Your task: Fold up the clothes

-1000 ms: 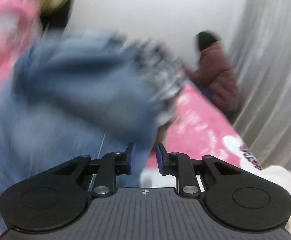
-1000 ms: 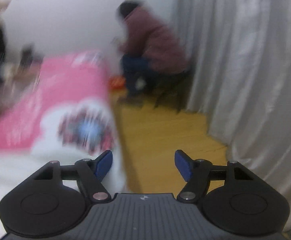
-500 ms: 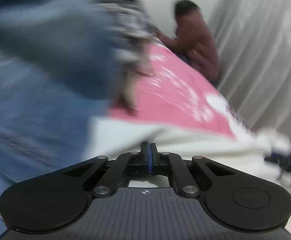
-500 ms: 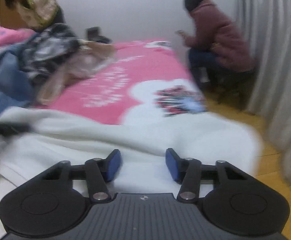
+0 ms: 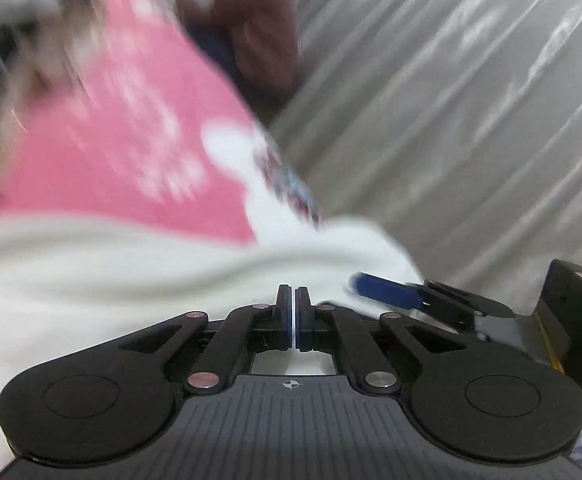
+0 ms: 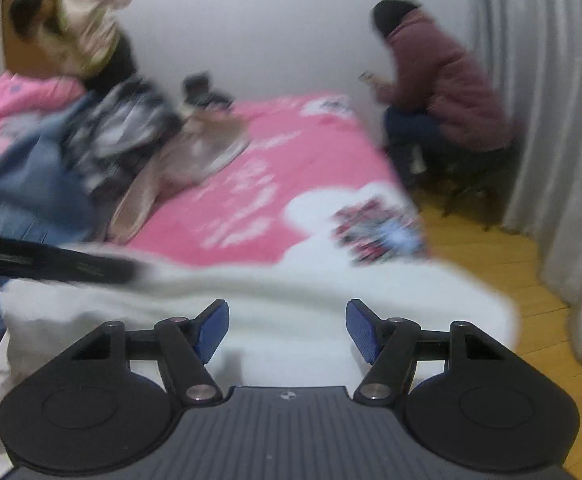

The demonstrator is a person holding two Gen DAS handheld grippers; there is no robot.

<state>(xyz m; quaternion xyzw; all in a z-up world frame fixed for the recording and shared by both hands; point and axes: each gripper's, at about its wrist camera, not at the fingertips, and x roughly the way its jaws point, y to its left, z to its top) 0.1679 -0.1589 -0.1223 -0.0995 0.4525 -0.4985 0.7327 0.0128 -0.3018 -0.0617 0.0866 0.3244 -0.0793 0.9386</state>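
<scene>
A white fleecy garment lies spread across the near end of the pink bed, blurred in both views. My right gripper hovers just above it, pads apart and opening, with only cloth seen below the gap. My left gripper is shut over the same garment; I see nothing pinched between its pads. In the left wrist view one blue pad of the right gripper's fingers shows close on the right. The dark blurred streak at the left of the right wrist view is the left gripper.
On the pink bedsheet farther back lie jeans, a dark patterned garment and a beige one. A person in a maroon jacket sits beside the bed. Another person stands at the back left. Curtains and a wood floor are on the right.
The left view swung off the jeans and down onto the white garment, and its jaws closed. The right view swung from the floor onto the bed; its jaws narrowed, then widened.
</scene>
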